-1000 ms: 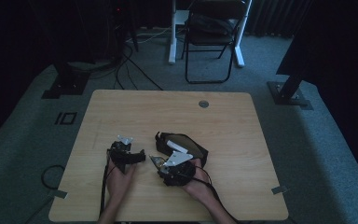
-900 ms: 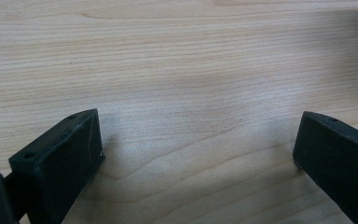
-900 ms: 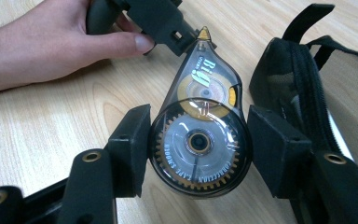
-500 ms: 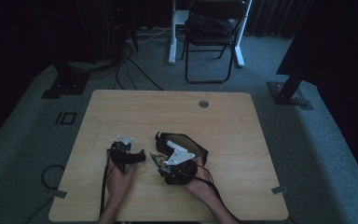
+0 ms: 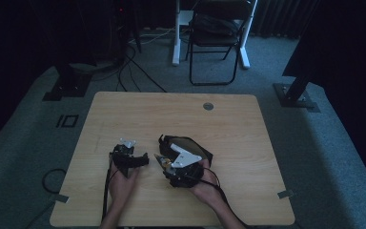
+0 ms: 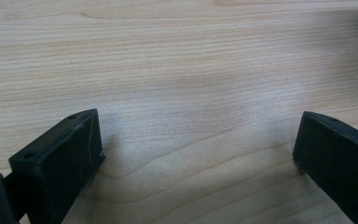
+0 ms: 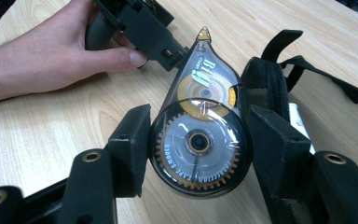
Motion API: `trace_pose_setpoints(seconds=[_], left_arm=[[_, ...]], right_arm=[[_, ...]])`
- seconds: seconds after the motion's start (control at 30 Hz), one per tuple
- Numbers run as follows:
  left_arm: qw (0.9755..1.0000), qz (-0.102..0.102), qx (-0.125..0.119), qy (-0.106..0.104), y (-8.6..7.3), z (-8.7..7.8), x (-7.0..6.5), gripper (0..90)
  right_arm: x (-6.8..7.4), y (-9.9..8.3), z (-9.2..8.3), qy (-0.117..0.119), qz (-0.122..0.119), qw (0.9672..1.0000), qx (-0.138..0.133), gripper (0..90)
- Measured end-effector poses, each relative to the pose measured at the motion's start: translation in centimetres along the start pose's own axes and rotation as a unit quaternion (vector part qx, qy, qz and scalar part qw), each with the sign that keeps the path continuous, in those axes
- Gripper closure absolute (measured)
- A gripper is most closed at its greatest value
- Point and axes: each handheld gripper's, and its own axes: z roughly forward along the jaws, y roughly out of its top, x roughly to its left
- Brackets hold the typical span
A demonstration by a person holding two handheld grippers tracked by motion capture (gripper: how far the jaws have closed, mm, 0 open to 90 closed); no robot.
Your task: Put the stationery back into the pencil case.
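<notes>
A clear correction tape dispenser (image 7: 199,140), with gear wheels and a yellow tip, sits between the jaws of my right gripper (image 7: 198,126). Both pads press on its round body, so the gripper is shut on it. In the high view that gripper (image 5: 166,164) is low over the table's near middle and points left, with the dispenser (image 5: 161,161) at its tip. My left gripper (image 5: 144,160) rests on the table just left of it and points toward it. In the left gripper view its jaws (image 6: 198,128) stand wide open over bare wood, with nothing between them.
A black fabric pouch (image 5: 195,147) with straps lies open right behind the right gripper, also seen as dark padded fabric (image 7: 265,84). The wooden table (image 5: 248,129) has a round cable grommet (image 5: 208,106) at the back. A folding chair (image 5: 217,28) stands beyond the table.
</notes>
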Motion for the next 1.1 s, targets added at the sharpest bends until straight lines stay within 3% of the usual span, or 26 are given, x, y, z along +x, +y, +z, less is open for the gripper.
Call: trace_pose_setpoints(seconds=[1.1], left_arm=[[1.0, 0.0, 0.0, 0.0, 0.0, 0.0, 0.0, 1.5]], right_arm=[[-1.8, -0.1, -1.0, -0.022, 0.015, 0.9996, -0.01, 41.7]])
